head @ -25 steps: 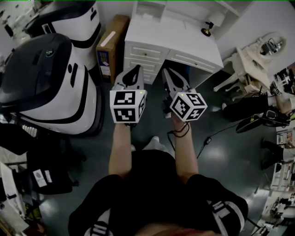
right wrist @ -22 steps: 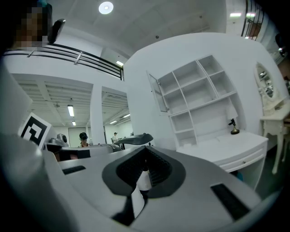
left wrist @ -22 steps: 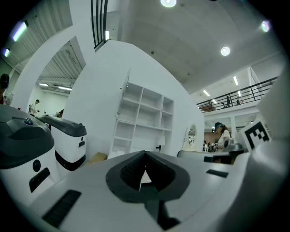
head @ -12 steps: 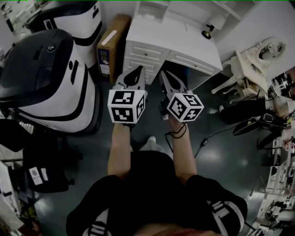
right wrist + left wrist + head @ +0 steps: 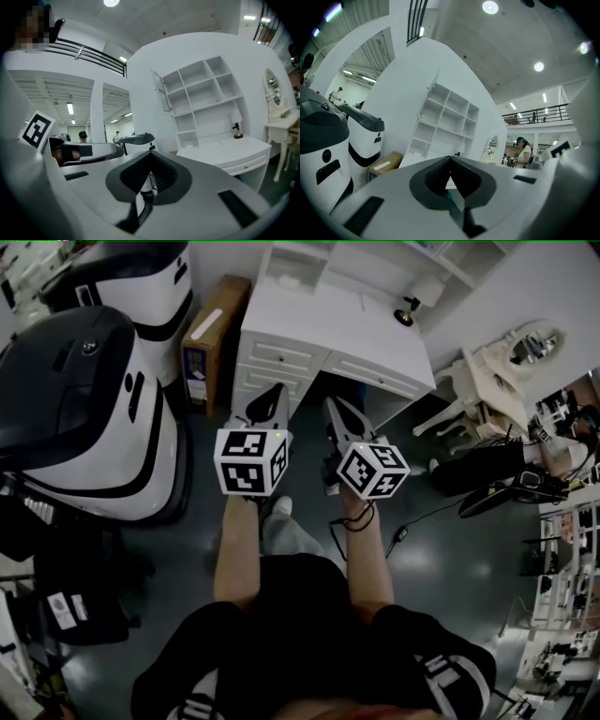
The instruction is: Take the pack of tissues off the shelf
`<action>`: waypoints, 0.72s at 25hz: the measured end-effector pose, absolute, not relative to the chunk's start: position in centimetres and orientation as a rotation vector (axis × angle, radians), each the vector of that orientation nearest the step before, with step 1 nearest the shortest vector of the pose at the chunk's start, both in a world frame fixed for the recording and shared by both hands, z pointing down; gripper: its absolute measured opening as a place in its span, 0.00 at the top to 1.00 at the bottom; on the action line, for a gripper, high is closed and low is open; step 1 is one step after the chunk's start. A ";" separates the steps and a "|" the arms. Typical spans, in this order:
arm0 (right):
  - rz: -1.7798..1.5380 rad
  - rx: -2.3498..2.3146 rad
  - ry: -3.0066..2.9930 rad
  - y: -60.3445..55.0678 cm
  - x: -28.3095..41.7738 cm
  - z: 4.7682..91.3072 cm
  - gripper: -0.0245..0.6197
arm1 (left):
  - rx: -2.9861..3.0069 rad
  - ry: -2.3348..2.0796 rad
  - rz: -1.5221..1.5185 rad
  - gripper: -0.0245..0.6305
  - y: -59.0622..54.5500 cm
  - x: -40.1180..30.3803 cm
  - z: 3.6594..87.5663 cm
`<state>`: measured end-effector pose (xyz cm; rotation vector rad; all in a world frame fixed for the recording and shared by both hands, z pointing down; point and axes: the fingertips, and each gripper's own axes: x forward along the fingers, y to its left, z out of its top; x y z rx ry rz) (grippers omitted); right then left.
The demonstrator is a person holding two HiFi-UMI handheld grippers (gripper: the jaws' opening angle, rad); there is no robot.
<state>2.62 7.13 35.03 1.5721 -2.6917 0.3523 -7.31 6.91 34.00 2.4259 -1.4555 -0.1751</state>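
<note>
**Jaws together, nothing held, tissues not yet found**

Head view: the left gripper point(image 5: 277, 390) and the right gripper point(image 5: 331, 404) were held side by side at centre, both aimed toward 12 o'clock at the white desk point(image 5: 328, 329). Each pair of jaws was pressed together with nothing between them. Compared with a second before, the room had slid toward 9 o'clock and the person's shoe point(image 5: 279, 507) had moved forward. The grippers kept the same pose. I judged this a step toward the desk, so the task was at the approach stage with no reach begun. At 11 o'clock a cardboard box point(image 5: 211, 334) stood on the floor beside the desk, taped shut, so its contents were hidden. The desk drawers were closed. A small dark object point(image 5: 410, 307) sat on the desk at 1 o'clock.

Left gripper view: the jaws met at their tips, empty. Beyond them at 12 o'clock rose the shelf point(image 5: 445, 119). Its open compartments looked bare, and no pack could be made out there.

Right gripper view: the jaws were likewise closed on nothing. The shelf stood at 1 o'clock with a door panel point(image 5: 161, 91) hanging open at its left side. Every compartment that showed seemed empty. The pack of tissues appeared in no view, so I could not tell which compartment held it.
</note>
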 end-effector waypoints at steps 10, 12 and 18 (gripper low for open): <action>0.417 1.528 -2.715 4.8 2.2 36.1 0.93 | 2.394 -1.505 -0.124 0.95 5.0 -7.6 35.3; 0.434 1.521 -2.710 4.2 2.2 36.7 0.93 | 2.376 -1.520 -0.122 0.95 4.3 -8.0 35.8; 0.494 1.500 -2.673 2.0 2.5 38.5 0.93 | 2.330 -1.507 -0.129 0.95 2.2 -8.2 36.7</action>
